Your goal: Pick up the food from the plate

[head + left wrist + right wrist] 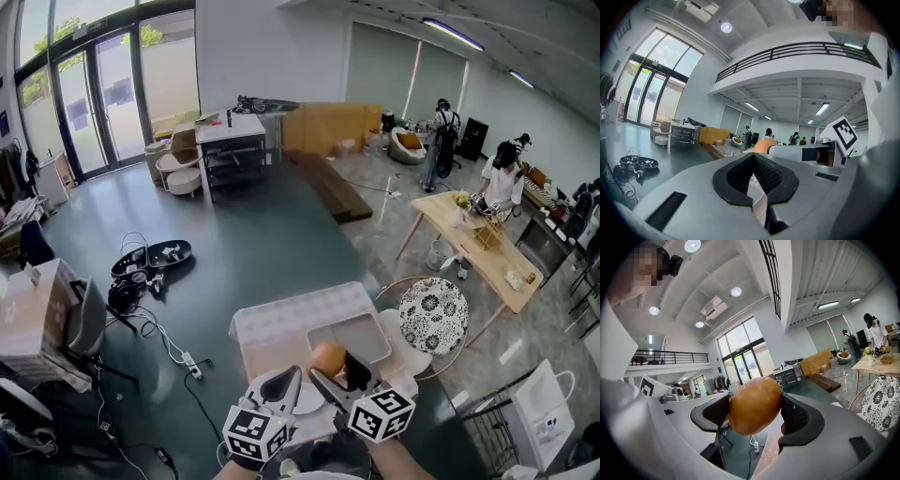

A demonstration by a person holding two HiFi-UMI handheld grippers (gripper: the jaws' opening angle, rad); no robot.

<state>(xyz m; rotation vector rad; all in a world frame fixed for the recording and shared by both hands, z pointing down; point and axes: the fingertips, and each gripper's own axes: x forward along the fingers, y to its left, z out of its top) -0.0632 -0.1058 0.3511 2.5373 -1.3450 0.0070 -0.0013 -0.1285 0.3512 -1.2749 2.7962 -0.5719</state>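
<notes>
Food (327, 357), one smooth orange-brown lump and the only piece in sight, is clamped in the right gripper (335, 368). It is held up off the cloth-covered table (281, 323), just beyond the white plate (307, 401), whose rim shows between the two grippers. The left gripper (289, 380) lies just beside the right one, its jaws drawn together on nothing, with only a thin slit between the black pads (780, 176). The head view alone takes in both marker cubes (253, 433), one per gripper, along with one grey tray (349, 336) on the cloth and one round chair with a black-and-white flowered seat (433, 314) to the right. Farther off it shows two people by a long wooden table (473, 234). The right gripper view shows what the head view cannot: a ribbed pad pressing on each side of the food (755, 405), which fills the gap between them. In the left gripper view the food (761, 146) is only an orange sliver showing past the other gripper's grey body, and the plate is out of frame in both gripper views.
</notes>
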